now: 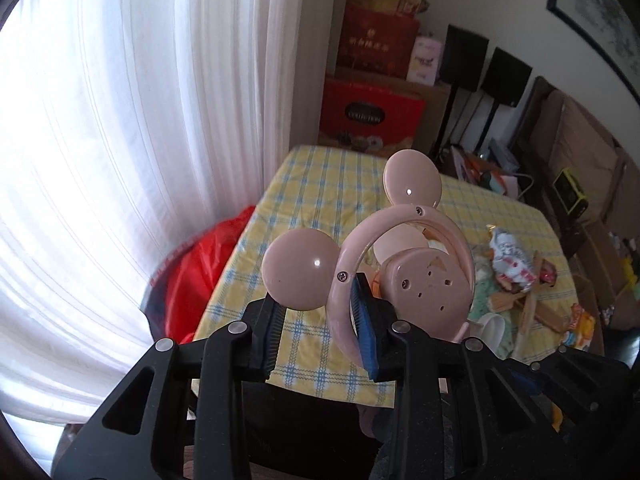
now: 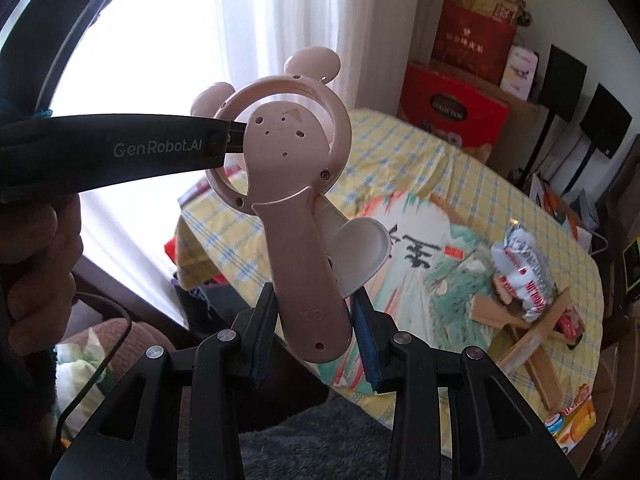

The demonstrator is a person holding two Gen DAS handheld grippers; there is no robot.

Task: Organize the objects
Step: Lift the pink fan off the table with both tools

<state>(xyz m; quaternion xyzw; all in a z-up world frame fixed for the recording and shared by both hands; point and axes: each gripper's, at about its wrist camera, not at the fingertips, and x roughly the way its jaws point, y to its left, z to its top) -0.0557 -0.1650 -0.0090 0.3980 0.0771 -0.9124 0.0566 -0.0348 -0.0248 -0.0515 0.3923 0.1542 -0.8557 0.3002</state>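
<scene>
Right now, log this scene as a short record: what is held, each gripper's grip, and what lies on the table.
held item: pink hand fan with round ears, lifted above the table
right gripper: shut on the fan's handle
left gripper: shut on the fan's ring, beside one ear
table: yellow checked cloth
on table: printed paper fan, crumpled silver wrapper, wooden pieces
behind table: red boxes

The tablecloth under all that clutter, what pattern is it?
The tablecloth is yellow with a blue-and-white check, clearest in the left wrist view.
</scene>
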